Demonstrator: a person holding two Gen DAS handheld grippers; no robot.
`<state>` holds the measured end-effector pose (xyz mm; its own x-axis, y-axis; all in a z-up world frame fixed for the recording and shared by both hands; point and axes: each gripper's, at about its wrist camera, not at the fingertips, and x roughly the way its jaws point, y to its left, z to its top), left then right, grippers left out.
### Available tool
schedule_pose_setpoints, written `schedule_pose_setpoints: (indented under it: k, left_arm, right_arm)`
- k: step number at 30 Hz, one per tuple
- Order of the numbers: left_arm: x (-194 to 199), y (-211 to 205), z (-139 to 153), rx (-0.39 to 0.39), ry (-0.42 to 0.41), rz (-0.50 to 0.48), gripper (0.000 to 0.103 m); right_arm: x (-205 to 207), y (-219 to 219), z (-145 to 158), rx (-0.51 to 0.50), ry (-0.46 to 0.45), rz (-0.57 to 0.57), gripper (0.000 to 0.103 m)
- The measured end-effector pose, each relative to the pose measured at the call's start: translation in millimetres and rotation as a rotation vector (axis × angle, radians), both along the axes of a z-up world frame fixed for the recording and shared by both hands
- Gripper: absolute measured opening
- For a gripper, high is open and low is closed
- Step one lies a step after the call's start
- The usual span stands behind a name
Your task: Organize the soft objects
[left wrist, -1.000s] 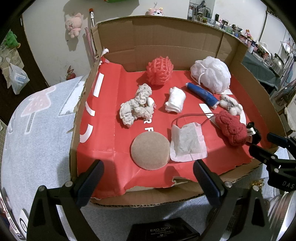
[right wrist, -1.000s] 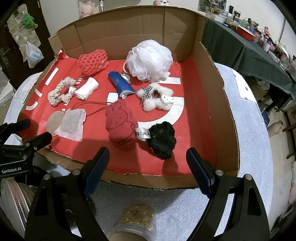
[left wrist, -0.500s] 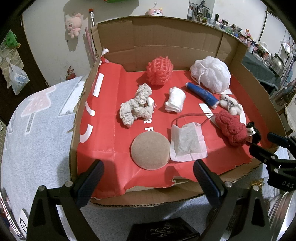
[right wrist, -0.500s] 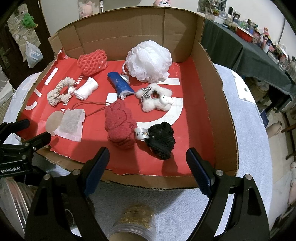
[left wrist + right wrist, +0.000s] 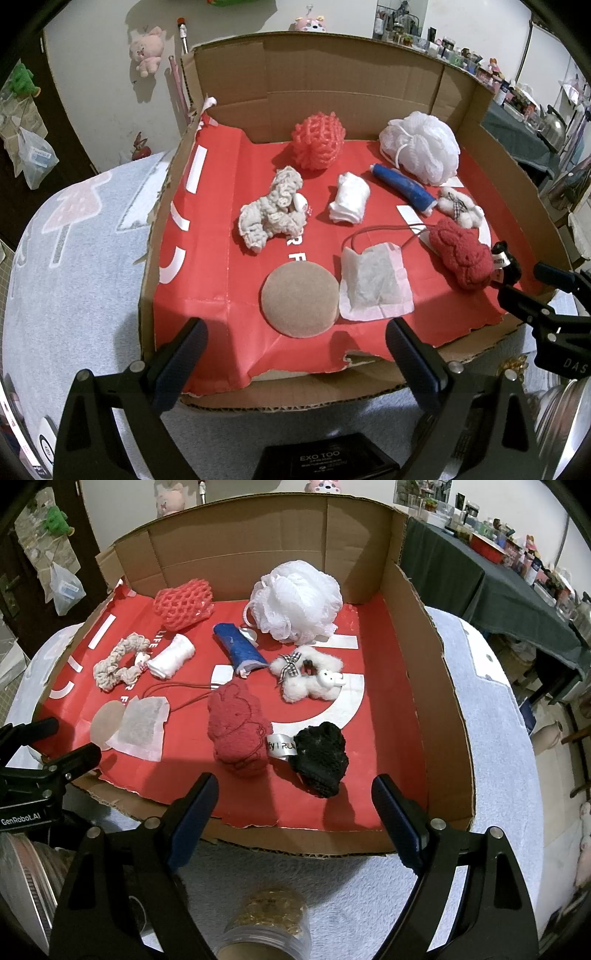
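Looking along my right tongs point(image 5: 291, 801), I see things the left view barely shows: a black knitted piece point(image 5: 320, 757) near the front of the cardboard box point(image 5: 424, 686), with a white printed label point(image 5: 281, 744) joining it to the dark red knitted toy point(image 5: 236, 731); from the left camera only a sliver of that black piece point(image 5: 509, 263) peeks out behind the red toy point(image 5: 461, 254). The left view, in turn, gives me the round tan sponge pad point(image 5: 300, 300) in full, where the right view shows it half tucked under the white sachet point(image 5: 142, 728). Both tongs, right and left point(image 5: 295, 347), are spread wide and hold nothing, hovering at the box's open front edge above the towel-covered bench point(image 5: 491, 738). The box is lined with red paper point(image 5: 221, 221), and everything soft lies inside it: a coral mesh ball point(image 5: 318, 140) and a white bath pouf point(image 5: 421, 151) at the back wall, a blue roll point(image 5: 402, 186) just before the pouf, a white folded cloth point(image 5: 349, 202), a beige scrunchie point(image 5: 271, 216), and a fluffy white scrunchie with a checked bow point(image 5: 308, 677). Outside the box, a clear jar of golden bits point(image 5: 269, 919) stands below my right tongs.
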<state>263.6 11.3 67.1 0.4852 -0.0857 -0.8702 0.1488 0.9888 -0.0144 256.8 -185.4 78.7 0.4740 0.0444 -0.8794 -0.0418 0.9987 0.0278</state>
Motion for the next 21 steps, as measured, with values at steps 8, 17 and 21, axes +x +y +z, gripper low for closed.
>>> schedule_pose_setpoints:
  k: [8,17,21]
  left_arm:
    - [-2,4,4,-0.043,-0.008,0.01,0.099]
    - [-36,30,53,-0.114,-0.125,0.076,0.099]
    - [-79,38,79,-0.131,-0.228,0.092,0.103]
  right_arm:
    - [-1,1,2,0.005,-0.003,0.01,0.085]
    - [-36,-11,61,0.017,-0.167,-0.023,0.085]
    - [-81,-11,94,0.009,-0.284,-0.015,0.085]
